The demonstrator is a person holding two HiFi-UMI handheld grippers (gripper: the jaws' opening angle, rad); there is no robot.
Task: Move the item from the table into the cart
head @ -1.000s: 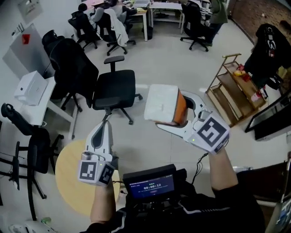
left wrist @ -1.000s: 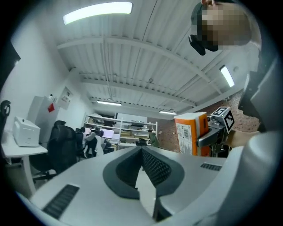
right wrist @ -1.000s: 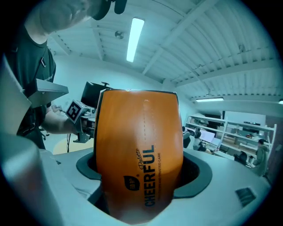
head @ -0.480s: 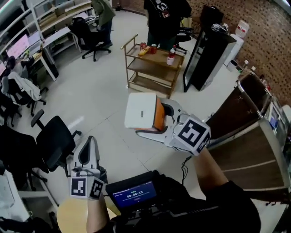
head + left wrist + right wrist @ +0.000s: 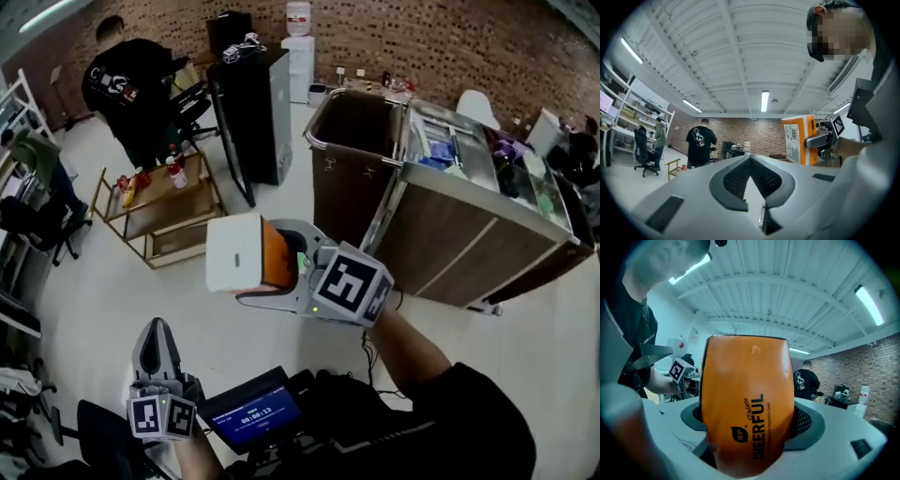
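One orange-and-white box [image 5: 234, 251] sits clenched in my right claw [image 5: 269, 269], mid-carry near the cart [image 5: 441, 246]; my left claw [image 5: 157, 339] hangs closed, empty, farther from it. Next, likely: over its rim, release.

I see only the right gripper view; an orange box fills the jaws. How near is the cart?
Observer: Not reached. In the head view the box in the right gripper hangs over bare floor; the cart stands beyond it, up and right.
Operator: Is its bin open?
Observer: Yes, the brown bin has no lid, and I see nothing in it.
Operator: And the other one?
Observer: The left gripper is shut, nothing between its jaws.
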